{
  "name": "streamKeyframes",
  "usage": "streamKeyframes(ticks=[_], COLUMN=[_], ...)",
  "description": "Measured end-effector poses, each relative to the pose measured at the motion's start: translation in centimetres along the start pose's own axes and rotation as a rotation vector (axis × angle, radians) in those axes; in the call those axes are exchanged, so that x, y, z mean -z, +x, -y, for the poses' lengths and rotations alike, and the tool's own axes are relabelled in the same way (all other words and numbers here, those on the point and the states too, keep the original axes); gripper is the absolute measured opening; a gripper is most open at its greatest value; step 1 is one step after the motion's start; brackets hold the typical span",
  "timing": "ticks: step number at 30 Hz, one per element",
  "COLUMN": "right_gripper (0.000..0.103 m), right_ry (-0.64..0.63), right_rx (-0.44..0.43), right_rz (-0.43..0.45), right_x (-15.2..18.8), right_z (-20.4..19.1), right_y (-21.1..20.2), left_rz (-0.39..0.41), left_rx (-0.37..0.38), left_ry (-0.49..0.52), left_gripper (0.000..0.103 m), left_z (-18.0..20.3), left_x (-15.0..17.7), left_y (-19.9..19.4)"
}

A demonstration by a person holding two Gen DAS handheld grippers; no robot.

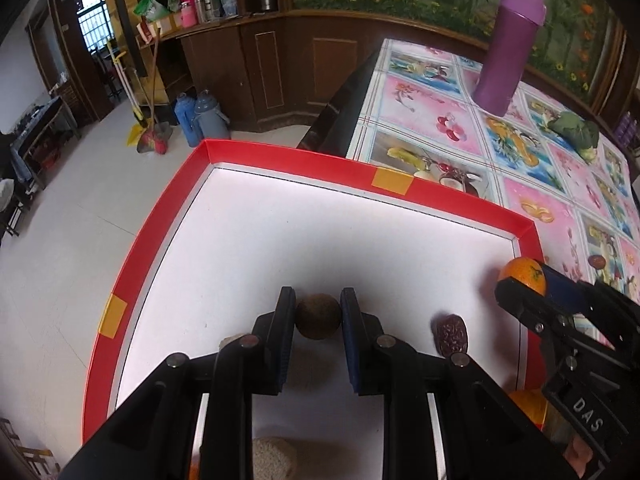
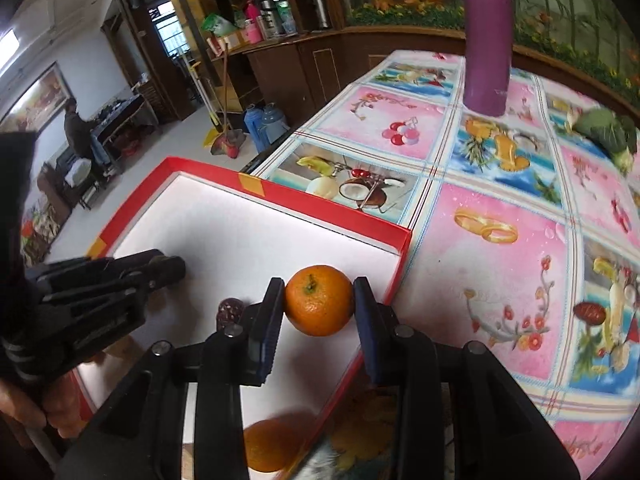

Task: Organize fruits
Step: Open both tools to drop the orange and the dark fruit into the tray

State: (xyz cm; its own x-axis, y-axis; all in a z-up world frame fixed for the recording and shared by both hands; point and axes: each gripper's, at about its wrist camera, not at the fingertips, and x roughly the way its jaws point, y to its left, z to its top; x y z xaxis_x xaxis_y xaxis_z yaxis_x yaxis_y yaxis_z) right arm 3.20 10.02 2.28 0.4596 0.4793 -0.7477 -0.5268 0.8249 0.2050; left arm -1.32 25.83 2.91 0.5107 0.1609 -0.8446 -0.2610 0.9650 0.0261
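Between the left gripper's [image 1: 318, 316] pads sits a round brown fruit [image 1: 318, 317], clamped just over the white floor of the red-rimmed tray [image 1: 168, 216]. Beside it lies a dark red date [image 1: 451, 334], long axis pointing away. Rightward, the right gripper [image 2: 319, 301] grips an orange [image 2: 319, 300], stem up, near the tray's right wall. Beyond, the floor lies bare up to the far rim.

The white letters "DAS" stand on the black body of the right gripper [image 1: 520, 286]. No other words can be read.
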Motion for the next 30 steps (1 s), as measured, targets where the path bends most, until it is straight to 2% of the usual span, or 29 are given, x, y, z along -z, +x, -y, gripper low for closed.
streamKeyframes(ticks=[5,7,12,15,18,20,23,30], right_gripper=[0.038,0.047,0.059,0.059,0.059,0.059,0.059,0.059], right_ry=[0.001,0.009,0.055,0.09,0.108,0.124,0.145,0.174], right_rx=[-0.009,-0.042,-0.119,-0.155,-0.182,-0.191,-0.219,-0.218], right_rz=[0.014,0.011,0.01,0.042,0.075,0.091,0.11,0.131], right_x=[0.2,0.2,0.1,-0.1,-0.2,-0.3,-0.3,-0.5], right_z=[0.1,0.1,0.5,1.1,1.3,1.5,1.7,2.4], right_y=[-0.1,-0.1,-0.8,-1.8,-2.9,-3.5,-4.4,-5.2], left_rz=[0.01,0.01,0.045,0.075,0.119,0.139,0.131,0.131], left_rx=[-0.006,-0.012,-0.022,-0.015,-0.046,-0.074,-0.081,-0.075], left_ry=[-0.023,-0.034,-0.078,-0.107,-0.122,-0.131,-0.124,-0.075], left_gripper=[0.023,0.025,0.033,0.034,0.043,0.044,0.045,0.045], left_z=[-0.2,-0.4,-0.7,-0.6,-0.2,0.0,0.7,3.1], left_x=[0.4,0.8,1.5,2.1,2.8,3.4,4.1,5.0], left_y=[-0.3,-0.6,-2.2,-3.7,-5.2,-6.1,-6.5,-7.4])
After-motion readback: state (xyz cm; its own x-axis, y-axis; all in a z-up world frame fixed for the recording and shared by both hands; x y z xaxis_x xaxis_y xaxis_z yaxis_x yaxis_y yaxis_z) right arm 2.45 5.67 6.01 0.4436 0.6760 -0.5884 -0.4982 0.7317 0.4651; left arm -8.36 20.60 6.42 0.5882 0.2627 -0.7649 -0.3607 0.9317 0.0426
